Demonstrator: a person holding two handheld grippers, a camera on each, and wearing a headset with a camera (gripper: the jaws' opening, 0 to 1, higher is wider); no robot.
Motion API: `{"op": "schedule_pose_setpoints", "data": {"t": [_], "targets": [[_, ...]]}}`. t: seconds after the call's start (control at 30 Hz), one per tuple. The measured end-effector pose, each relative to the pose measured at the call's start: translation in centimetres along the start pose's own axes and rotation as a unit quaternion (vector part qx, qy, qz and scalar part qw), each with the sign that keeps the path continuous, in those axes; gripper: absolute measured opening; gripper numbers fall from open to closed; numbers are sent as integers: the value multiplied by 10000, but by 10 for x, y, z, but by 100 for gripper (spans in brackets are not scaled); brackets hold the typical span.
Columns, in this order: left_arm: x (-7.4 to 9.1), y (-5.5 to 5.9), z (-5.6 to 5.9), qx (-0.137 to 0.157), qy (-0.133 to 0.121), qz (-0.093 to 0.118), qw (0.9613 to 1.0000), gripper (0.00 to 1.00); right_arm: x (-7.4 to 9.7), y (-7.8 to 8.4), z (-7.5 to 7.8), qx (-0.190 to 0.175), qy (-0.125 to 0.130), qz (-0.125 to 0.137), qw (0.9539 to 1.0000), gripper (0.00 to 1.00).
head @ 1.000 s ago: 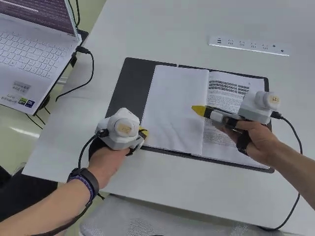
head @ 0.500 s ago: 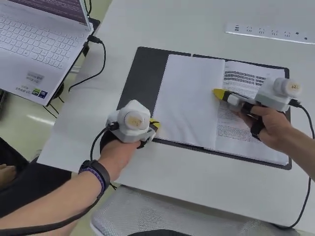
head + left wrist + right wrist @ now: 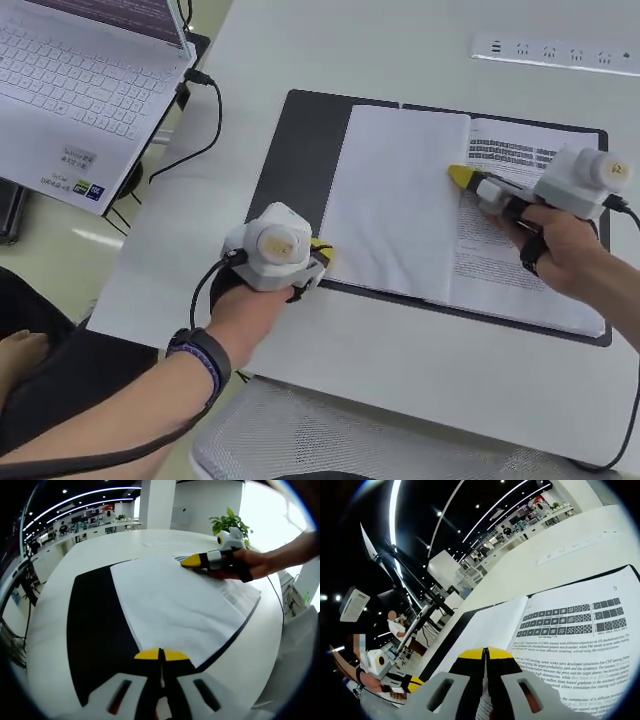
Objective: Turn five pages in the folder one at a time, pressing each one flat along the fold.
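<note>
Open-plan office with strip lights on a dark ceiling; in front, a smooth white workbench (image 3: 400, 50) with a rounded edge. At centre, lying open and flat, a thin rectangular folder (image 3: 300, 150) with a matt black cover. On its left half, a blank page (image 3: 395, 200) of plain white paper, slightly bowed, leaving a broad black strip of cover bare on the left. On its right half, a printed page (image 3: 520, 275) with dense text below a block of small checkered figures. Between the two, the fold (image 3: 457, 250), running from far edge to near edge.

Left gripper (image 3: 320, 252): white faceted body, yellow tips, held in a hand at the folder's near edge, just beside the blank page's near left corner. Jaws closed tip to tip, with nothing seen between them. Right gripper (image 3: 460, 177): slim black-and-white body, yellow tips, lying low across the printed page, tips on the fold in its far part. Jaws likewise pressed together — no paper pinched as far as can be told.

Far left, an open white laptop (image 3: 80, 90) with a black cable (image 3: 205, 120) looping over the workbench. Far right, a long white power strip (image 3: 560, 50).
</note>
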State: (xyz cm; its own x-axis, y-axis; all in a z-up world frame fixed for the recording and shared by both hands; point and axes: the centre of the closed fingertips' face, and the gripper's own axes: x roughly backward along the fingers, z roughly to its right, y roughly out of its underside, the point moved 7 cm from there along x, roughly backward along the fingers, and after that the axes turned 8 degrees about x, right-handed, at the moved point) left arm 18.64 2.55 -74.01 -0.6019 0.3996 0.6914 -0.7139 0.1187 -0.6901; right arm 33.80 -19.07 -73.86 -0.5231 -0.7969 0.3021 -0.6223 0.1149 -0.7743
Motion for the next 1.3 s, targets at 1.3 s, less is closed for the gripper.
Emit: {"op": "schedule_pose_setpoints", "data": {"t": [1.3], "targets": [[1,0,-1,104,26,-18,9999,0,-41,-38,42,-635,1062,963,9876,0]]}}
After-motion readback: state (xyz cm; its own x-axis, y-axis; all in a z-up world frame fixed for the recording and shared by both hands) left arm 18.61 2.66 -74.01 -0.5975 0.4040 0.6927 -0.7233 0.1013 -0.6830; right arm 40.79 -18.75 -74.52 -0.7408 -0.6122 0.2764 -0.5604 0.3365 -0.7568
